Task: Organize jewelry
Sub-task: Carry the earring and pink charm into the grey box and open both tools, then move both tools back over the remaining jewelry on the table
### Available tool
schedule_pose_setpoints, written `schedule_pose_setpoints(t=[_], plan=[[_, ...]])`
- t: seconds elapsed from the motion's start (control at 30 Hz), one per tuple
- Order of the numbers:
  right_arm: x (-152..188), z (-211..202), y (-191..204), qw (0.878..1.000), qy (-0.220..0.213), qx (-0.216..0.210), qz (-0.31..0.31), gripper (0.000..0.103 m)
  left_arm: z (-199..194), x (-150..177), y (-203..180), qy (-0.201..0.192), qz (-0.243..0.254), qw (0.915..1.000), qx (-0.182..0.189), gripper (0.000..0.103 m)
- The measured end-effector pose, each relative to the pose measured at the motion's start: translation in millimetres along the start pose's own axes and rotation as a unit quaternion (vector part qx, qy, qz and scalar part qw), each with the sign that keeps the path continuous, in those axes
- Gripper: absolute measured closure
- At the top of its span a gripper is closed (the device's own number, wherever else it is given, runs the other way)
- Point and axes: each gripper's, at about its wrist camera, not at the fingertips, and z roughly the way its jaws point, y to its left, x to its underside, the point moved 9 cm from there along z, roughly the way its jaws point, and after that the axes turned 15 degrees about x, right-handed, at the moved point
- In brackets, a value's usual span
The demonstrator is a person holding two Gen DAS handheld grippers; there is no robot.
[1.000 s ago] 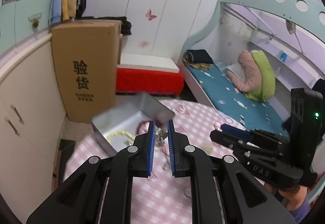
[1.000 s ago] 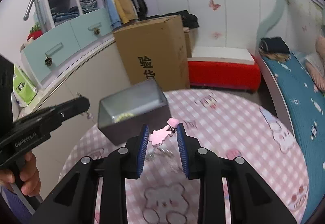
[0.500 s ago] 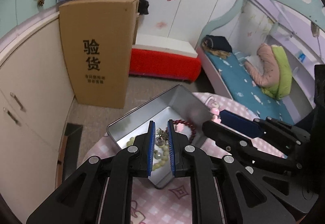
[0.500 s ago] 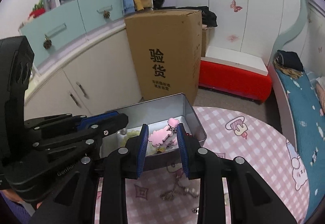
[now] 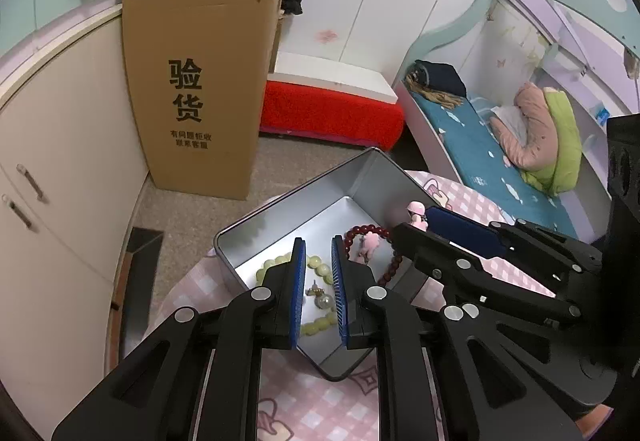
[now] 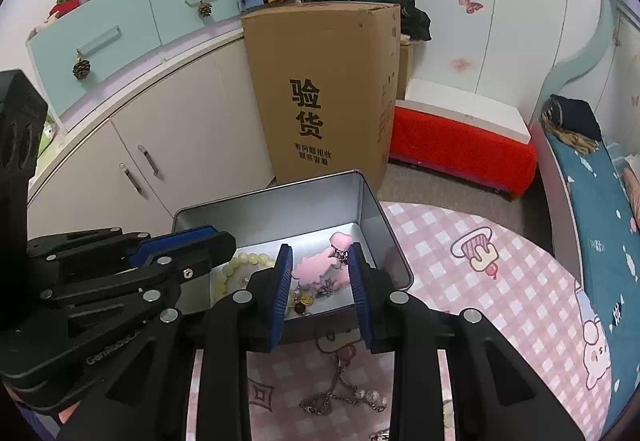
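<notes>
Hovering over the open silver metal tin [image 5: 288, 217], the left gripper [image 5: 318, 283] stands with its blue pads slightly apart and nothing between them; a small pearl earring [image 5: 322, 299] lies on the tin's floor beneath the gap, beside the pale green bead bracelet [image 5: 316, 265], with a dark red bead bracelet [image 5: 370, 233] toward the tin's far right corner. Half a second ago a small metallic charm sat pinched between these pads, so it seems to have been let go. The risk here: withdrawing low could catch the tin's near wall and drag the tin off the pink checked tablecloth [image 5: 304, 417].

From the right wrist, the right gripper [image 6: 320, 277] is clamped on a pink plastic hair clip [image 6: 320, 269], held above the tin's right half, deeper over the tin than before. Released too near the tin's right wall, the clip may bounce out. A silver pearl chain [image 6: 344, 395] remains on the cloth just outside the tin's near wall.
</notes>
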Motion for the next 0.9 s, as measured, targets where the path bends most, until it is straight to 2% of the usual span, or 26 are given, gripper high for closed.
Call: schedule_pose_setpoints(t=[0.2, 0.23, 0.37, 0.6, 0.9], plan=[[3, 4, 2, 1.0, 0.008, -0.005, 0.002, 0.075, 0, 1, 1, 0.0, -0.004, 1.0, -0.002, 0.088], [3, 5, 2, 1.0, 0.01, -0.005, 0.002, 0.074, 0, 1, 2, 0.0, -0.006, 1.0, -0.004, 0.086], [4, 7, 0, 1.0, 0.016, -0.009, 0.009, 0.074, -4, 0, 7, -0.006, -0.015, 0.9998, -0.013, 0.07], [6, -2, -5, 1.0, 0.012, -0.005, 0.012, 0.071, -13, 1, 1, -0.012, -0.014, 0.9998, -0.011, 0.066], [14, -46, -57, 0.999, -0.018, 0.011, 0.049, 0.065, -43, 0, -46, -0.049, 0.016, 0.9985, 0.017, 0.059]])
